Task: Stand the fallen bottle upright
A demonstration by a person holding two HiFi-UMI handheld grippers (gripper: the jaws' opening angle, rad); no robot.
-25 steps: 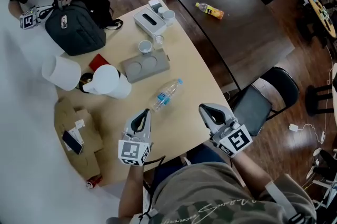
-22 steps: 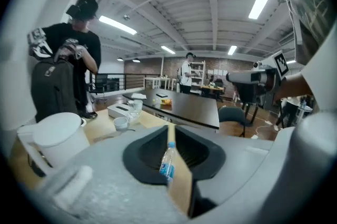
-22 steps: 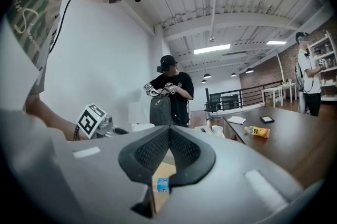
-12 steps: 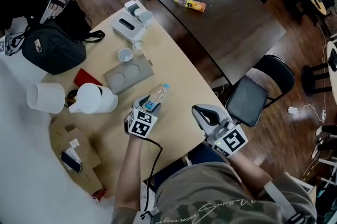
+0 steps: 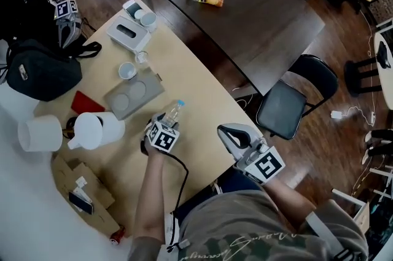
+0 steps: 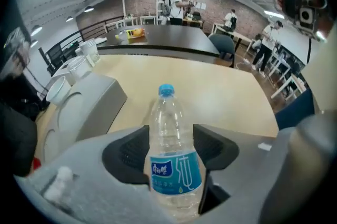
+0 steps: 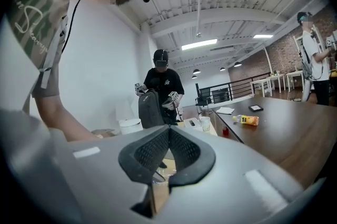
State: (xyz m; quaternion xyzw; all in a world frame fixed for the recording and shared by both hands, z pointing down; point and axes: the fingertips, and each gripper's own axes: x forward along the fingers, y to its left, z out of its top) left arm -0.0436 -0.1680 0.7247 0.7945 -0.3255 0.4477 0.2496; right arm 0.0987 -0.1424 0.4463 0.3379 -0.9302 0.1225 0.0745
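Left claw [image 6: 169, 149] opening, bottle [image 6: 169, 112] between its jaws, pads not pressing. Bottle lies flat on worktop [image 5: 196, 94], long axis in line with the claw, cap pointing away toward dark table [image 5: 258, 14]. Best bet: close on labelled middle, then tip cap up. Right claw [image 7: 167, 152] closed, empty.

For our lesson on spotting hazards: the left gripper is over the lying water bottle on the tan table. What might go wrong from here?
1. The left gripper is opening its jaws astride the bottle and is not gripping it; a nudge could roll the round bottle across the table.
2. The jaws sit at the label, far from the cap, so the bottle may swivel between them when tipped upright.
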